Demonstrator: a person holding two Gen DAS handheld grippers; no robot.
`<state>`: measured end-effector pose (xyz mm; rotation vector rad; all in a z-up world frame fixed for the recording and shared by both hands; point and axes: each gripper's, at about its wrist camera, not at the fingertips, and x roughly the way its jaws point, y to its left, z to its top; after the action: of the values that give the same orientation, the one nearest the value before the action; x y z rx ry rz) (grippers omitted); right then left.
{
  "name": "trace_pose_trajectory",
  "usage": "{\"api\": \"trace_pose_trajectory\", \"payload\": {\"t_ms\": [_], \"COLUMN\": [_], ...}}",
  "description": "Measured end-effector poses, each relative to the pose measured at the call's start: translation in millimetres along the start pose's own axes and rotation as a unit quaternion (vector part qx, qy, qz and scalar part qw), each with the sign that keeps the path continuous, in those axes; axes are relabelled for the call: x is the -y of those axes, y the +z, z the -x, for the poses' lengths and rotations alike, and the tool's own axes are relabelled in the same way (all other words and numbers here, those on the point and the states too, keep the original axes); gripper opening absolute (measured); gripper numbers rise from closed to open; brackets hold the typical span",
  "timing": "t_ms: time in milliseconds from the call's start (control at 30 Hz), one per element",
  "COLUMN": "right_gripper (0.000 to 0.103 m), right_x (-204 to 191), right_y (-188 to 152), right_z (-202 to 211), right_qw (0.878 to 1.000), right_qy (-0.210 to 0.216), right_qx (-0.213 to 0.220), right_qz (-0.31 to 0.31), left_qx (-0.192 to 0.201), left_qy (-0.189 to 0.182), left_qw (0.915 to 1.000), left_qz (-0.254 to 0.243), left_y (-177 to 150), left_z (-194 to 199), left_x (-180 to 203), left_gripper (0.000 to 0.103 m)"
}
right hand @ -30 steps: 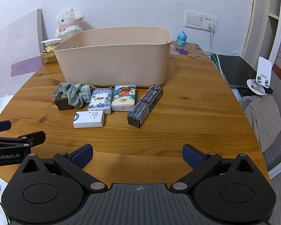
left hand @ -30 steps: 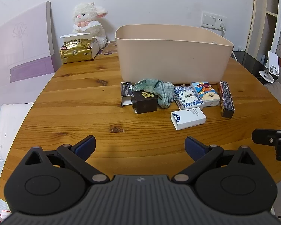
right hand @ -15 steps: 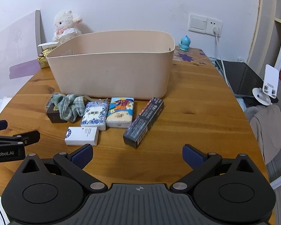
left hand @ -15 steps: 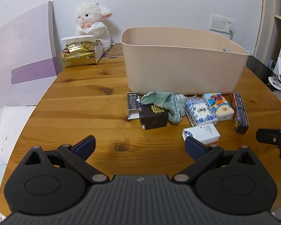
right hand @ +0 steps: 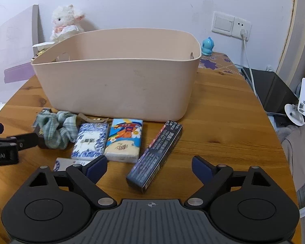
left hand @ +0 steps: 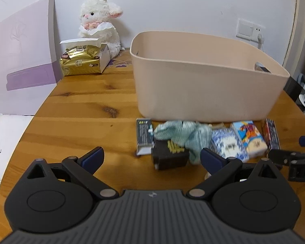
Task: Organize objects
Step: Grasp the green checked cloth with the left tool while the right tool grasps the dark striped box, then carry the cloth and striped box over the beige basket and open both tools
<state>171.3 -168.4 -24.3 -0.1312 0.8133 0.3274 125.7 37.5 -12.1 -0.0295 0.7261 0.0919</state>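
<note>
Left wrist view: the left gripper (left hand: 151, 159) fills the bottom of the frame, its jaws spread wide with nothing between them, poised above bare wood of the table (left hand: 81, 109). Across the middle right stands the beige bin (left hand: 205, 93), its near wall close behind a row of small items. In that row, from left to right, lie a dark carton with an open flap (left hand: 144, 135), a green cloth (left hand: 183, 135) draped over a black box (left hand: 169, 157), a blue-and-white tissue pack (left hand: 228, 145), a colourful tissue pack (left hand: 250, 137) and the end of a long dark box (left hand: 271, 134). The right gripper (left hand: 294, 158) enters at the right edge. The left half of the tabletop lies open up to its curved edge. In the upper left sit a gold tissue packet (left hand: 83, 63) and a plush lamb (left hand: 100, 24) by the wall.

Right wrist view: the right gripper (right hand: 149, 166) spans the bottom, jaws wide and holding nothing. The long dark box (right hand: 156, 154) lies diagonally between its fingertips, near end just ahead of them. The two tissue packs (right hand: 124, 140) lie side by side, touching, left of it; a white box (right hand: 64, 163) is partly hidden behind the left fingertip. The bin (right hand: 116, 81) fills the centre. Open wood runs along the right side to the table edge. The left gripper (right hand: 12, 142) pokes in at the left edge, beside the cloth (right hand: 57, 130).
</note>
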Motion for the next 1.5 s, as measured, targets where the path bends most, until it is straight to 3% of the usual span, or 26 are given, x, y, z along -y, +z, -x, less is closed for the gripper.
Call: {"api": "trace_pose_trajectory", "payload": {"t_ms": [167, 400, 500, 633, 700, 767, 967, 1200, 1500], "right_gripper": [0.087, 0.074, 0.057, 0.022, 0.021, 0.021, 0.021, 0.021, 0.021], "right_x": [3.1, 2.8, 0.8, 0.1, 0.1, -0.5, 1.5, 4.4, -5.9], "right_y": [9.3, 13.2, 11.2, 8.4, 7.2, 5.2, 1.4, 3.5, 45.7], "right_z": [-17.0, -36.9, -42.4, -39.9, -38.5, -36.4, -25.5, 12.8, 51.2], "right_qw": [1.000, 0.999, 0.998, 0.998, 0.998, 0.998, 0.998, 0.998, 0.994], "right_qy": [-0.003, -0.001, 0.002, 0.016, 0.018, 0.020, 0.034, 0.058, 0.088], "right_qx": [-0.010, -0.044, -0.059, -0.059, -0.059, -0.058, -0.053, -0.016, 0.058], "right_qz": [0.001, 0.013, 0.023, 0.021, 0.020, 0.019, 0.013, 0.008, 0.031], "left_qx": [-0.012, -0.032, -0.028, -0.029, -0.031, -0.030, -0.022, 0.009, 0.086], "left_qy": [-0.013, -0.034, -0.037, -0.045, -0.045, -0.043, -0.056, -0.065, -0.065], "left_qw": [0.9998, 0.9989, 0.9989, 0.9985, 0.9984, 0.9985, 0.9982, 0.9979, 0.9942], "left_qz": [0.003, 0.008, -0.002, -0.011, -0.015, -0.012, 0.001, 0.002, -0.001], "left_y": [14.3, 22.9, 24.4, 24.7, 24.0, 22.7, 22.5, 25.7, 56.3], "left_z": [-19.4, -43.0, -46.1, -46.8, -46.3, -43.9, -27.9, 4.0, 49.3], "left_x": [3.3, 5.3, 8.2, 12.1, 13.2, 12.6, 7.6, 6.1, 5.0], "left_gripper": [0.098, 0.075, 0.059, 0.026, 0.020, 0.006, 0.005, 0.005, 0.005]}}
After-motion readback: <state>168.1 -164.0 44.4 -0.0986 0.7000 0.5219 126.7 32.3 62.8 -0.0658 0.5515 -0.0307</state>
